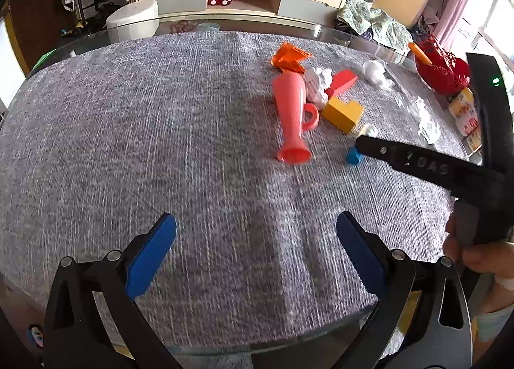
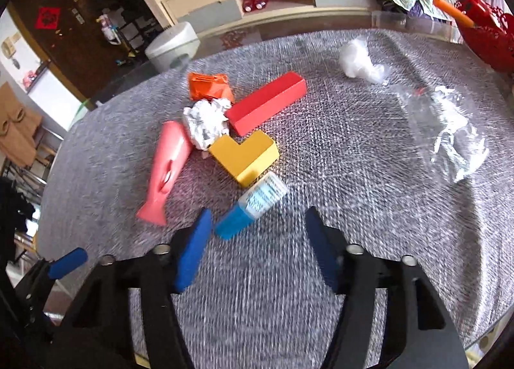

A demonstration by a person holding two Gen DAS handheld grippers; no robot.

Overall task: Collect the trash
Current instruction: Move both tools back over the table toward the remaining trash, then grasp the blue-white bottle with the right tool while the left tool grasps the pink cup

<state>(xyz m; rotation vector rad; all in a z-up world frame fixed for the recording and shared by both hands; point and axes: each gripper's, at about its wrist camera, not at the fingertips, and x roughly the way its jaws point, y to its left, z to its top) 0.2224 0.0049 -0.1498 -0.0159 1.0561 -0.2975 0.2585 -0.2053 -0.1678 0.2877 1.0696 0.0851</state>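
Crumpled paper ball [image 2: 205,123]: light, soft, springy; lies touching the yellow L-shaped block [image 2: 245,155], between it and the pink vase [image 2: 167,163] on the table [image 2: 321,240]; pinch it across the middle. Clear plastic wrap [image 2: 446,131], right of the block: thin, slippery. Right gripper [image 2: 257,253] half spread, left gripper [image 1: 255,259] spread wide, both empty.

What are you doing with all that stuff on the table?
A person holds a grabbing tool in each hand over a grey table to collect trash. Both are open and empty. The right tool is close to a small bottle with a blue cap. The left tool is over bare cloth. Crumpled paper, a clear plastic wrapper and an orange packet lie among the red block, yellow block and pink cup.
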